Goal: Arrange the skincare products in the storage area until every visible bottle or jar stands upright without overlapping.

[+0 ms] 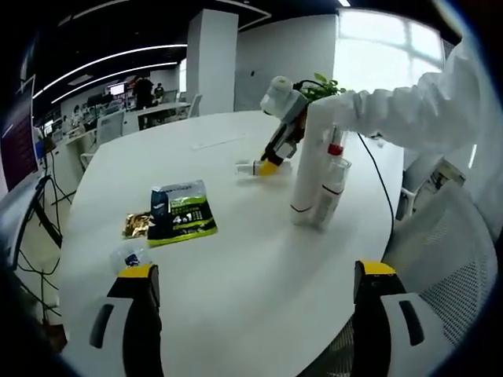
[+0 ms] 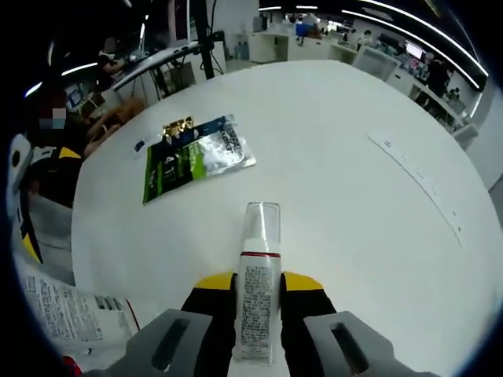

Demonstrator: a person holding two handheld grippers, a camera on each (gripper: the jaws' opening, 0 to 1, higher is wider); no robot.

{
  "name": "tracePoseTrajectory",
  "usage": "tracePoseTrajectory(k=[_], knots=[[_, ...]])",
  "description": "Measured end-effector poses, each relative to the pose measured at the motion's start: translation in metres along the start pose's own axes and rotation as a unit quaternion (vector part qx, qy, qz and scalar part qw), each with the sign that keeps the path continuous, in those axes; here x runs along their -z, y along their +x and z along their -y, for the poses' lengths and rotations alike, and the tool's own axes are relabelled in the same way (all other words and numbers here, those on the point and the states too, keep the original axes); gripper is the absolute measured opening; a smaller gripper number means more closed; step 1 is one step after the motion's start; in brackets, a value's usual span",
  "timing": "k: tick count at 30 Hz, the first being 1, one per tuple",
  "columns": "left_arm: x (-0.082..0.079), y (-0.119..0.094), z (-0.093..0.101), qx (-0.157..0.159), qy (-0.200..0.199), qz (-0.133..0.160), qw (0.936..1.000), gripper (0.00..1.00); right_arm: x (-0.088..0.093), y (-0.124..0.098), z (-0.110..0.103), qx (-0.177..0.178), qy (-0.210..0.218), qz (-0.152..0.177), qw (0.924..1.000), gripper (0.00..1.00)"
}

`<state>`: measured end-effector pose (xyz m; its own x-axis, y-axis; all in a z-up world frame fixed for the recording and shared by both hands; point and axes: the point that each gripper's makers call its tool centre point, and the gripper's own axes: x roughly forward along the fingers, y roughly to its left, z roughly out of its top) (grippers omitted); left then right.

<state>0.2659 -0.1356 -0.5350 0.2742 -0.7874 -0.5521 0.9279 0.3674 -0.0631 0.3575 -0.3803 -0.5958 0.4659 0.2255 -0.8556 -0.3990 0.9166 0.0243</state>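
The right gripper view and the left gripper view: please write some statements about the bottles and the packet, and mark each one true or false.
1. The right tool is closed on a small pump bottle lying on the white table. True.
2. The left tool holds a bottle. False: its jaws are wide apart with nothing between them.
3. A tall white bottle and a clear bottle with a red collar stand upright side by side. True.
4. The green sachet stands upright. False: it lies flat on the table.
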Motion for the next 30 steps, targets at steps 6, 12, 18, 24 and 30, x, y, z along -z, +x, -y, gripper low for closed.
tracePoseTrajectory(k=[6,12,18,24,30], knots=[[0.001,0.001,0.005,0.002,0.005,-0.007,1.0000,0.99,-0.011,-0.026,0.002,0.015,0.004,0.032,0.9994,0.14],[0.003,0.001,0.007,0.006,0.009,-0.009,0.9999,0.99,-0.024,-0.054,-0.005,0.024,0.002,0.066,0.9975,0.14],[0.000,0.000,0.007,0.007,0.011,-0.004,0.9999,0.99,-0.037,-0.077,-0.003,0.040,-0.006,0.096,0.9946,0.14],[0.000,0.000,0.009,0.011,0.016,-0.003,0.9998,0.98,-0.049,-0.105,-0.018,0.045,-0.018,0.125,0.9910,0.14],[-0.005,-0.002,0.013,0.015,0.017,0.005,0.9997,0.99,-0.059,-0.127,-0.036,0.049,-0.034,0.149,0.9871,0.14]])
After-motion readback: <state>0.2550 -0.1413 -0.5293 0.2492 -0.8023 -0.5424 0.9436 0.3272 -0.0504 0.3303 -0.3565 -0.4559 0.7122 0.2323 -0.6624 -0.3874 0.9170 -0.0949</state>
